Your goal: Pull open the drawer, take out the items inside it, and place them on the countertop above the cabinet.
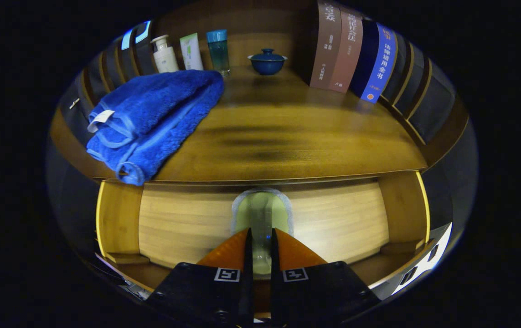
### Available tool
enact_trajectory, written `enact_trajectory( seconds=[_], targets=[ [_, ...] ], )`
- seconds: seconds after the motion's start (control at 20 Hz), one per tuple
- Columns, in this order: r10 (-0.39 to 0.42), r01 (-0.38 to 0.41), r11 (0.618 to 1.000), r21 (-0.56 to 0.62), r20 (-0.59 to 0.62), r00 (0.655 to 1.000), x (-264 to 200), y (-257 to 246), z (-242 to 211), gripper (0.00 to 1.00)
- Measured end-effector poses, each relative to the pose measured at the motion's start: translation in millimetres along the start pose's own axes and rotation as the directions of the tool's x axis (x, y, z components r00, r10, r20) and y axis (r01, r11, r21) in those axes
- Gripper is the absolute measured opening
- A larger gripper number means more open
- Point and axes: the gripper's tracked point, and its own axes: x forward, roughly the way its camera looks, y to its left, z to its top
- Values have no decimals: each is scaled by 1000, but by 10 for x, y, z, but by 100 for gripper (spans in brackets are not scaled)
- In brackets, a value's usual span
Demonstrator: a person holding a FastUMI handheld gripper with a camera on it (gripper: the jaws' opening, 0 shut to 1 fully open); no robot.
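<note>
In the drawer (187, 223) | gripper (260, 234) nearly closed on a pale item (261, 214) | lift straight up, clear the front, set on countertop (287, 136) beside towel (151, 114)

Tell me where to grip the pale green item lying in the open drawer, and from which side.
Grip the pale green item across its narrow middle, coming down from above. It lies flat on the drawer floor, long axis running away from the gripper, whose nearly closed fingers already flank its near end.
</note>
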Motion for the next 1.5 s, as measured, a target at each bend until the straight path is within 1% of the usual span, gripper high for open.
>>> enact_trajectory(
  seconds=[0.2,0.45,0.55,0.75,0.85,1.0,1.15,1.3,1.5],
  targets=[
    [-19,19,1000,-2,7,1000,-309,46,24,19],
    [-52,52,999,-13,33,998,-565,-32,203,19],
    [-62,63,998,-27,36,997,-613,-81,322,19],
    [-110,112,992,-52,35,993,-675,-222,493,19],
    [-114,116,992,-42,38,993,-717,-249,495,19],
    [-99,100,995,-10,58,993,-760,-251,510,19],
    [-120,122,992,-16,103,987,-851,-312,615,19],
    [-106,111,994,-23,143,984,-815,-272,829,19],
    [-97,106,993,-48,165,982,-507,-246,1218,19]
  ],
)
